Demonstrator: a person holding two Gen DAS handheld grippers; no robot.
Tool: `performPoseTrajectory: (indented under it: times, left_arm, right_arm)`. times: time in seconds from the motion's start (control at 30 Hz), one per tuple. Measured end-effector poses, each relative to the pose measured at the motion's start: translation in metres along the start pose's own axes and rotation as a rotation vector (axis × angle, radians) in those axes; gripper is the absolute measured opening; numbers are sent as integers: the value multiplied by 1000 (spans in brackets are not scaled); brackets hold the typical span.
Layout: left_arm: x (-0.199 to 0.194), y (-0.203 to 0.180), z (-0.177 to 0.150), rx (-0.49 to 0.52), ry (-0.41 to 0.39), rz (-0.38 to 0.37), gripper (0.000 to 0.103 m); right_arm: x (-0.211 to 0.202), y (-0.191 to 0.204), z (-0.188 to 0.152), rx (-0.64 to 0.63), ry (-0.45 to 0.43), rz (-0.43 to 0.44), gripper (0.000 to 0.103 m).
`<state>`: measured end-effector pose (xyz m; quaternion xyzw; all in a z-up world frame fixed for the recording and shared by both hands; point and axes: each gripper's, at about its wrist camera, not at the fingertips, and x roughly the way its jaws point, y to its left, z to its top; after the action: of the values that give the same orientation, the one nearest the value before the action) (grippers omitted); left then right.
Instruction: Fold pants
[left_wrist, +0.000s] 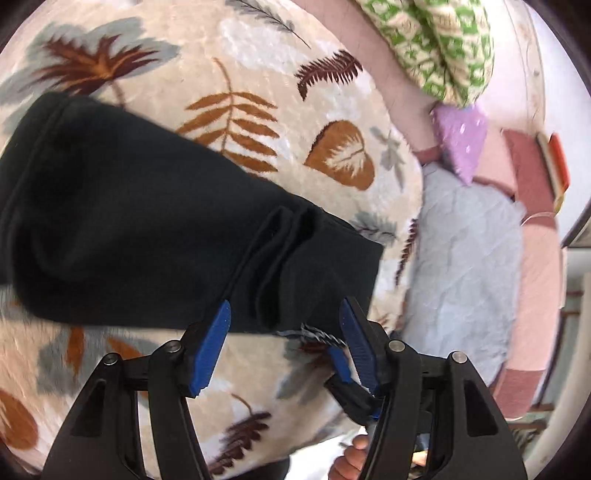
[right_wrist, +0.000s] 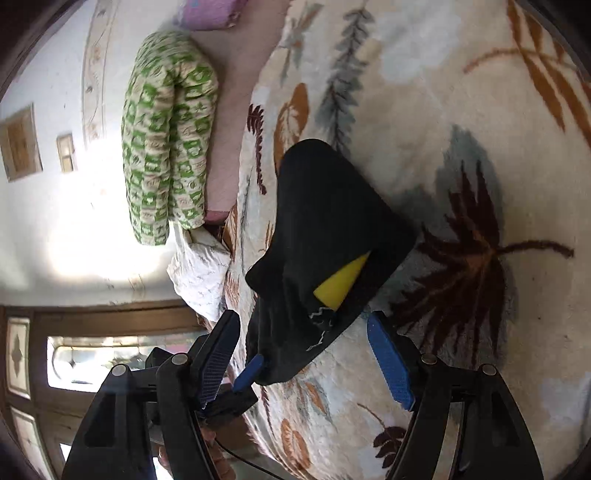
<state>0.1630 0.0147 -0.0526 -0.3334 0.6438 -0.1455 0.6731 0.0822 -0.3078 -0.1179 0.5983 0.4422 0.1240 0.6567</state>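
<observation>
Left wrist view. Cream blanket (left_wrist: 258, 66) with brown and grey leaf prints covers the bed and fills most of the field. Black pants (left_wrist: 155, 229), folded into a compact bundle, lie on it, reaching from the left edge to just ahead of the left gripper (left_wrist: 284, 332). Its blue-padded jaws stand apart with nothing between them. Beyond the blanket's edge: a green-patterned bolster (left_wrist: 436, 48), a lilac cushion (left_wrist: 461, 140) and a pale blue quilt (left_wrist: 461, 258). A hand (left_wrist: 351, 458) shows at the bottom edge.

Right wrist view. Blanket (right_wrist: 461, 74) again forms the ground. Pants (right_wrist: 332, 229) lie heaped in front of the right gripper (right_wrist: 306, 350), jaws wide and clear of the cloth; a yellow patch (right_wrist: 341, 282) shows on the fabric, with no legible writing. Bolster (right_wrist: 166, 133) lies against a white wall (right_wrist: 44, 221); a white pillow (right_wrist: 199, 273) sits below it.
</observation>
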Motion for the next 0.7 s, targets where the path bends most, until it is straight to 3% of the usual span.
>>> performPoseTrajectory:
  times: [0.1,0.23,0.3,0.33,0.37,0.4,0.53,0.7]
  left_arm:
    - [13,-6,6,6,-3,19,60]
    - [28,-11,6,10,1,40,60]
    - [34,-14,6,14,-2,38,60]
    - [35,-16,5,15,-10,28,60]
    - [35,-19,4,16,-16,12,59]
    - [36,-24,3,17,-24,-9,59]
    - [49,-37,3,16,-30,-31,59]
    - [76,-46,-4,59,-11,39,58]
  right_arm:
    - [4,-2,5,18,-56,42,74]
    - [14,-14,9,138,-81,116,74]
    - [17,-20,11,172,-86,162,67]
    - [17,-23,12,179,-90,169,50]
    - [17,-25,13,184,-83,166,23]
    - [18,-26,15,187,-78,171,17]
    - [-10,-15,28,87,-153,148,15]
    - [-19,-11,47,-47,-199,41,15]
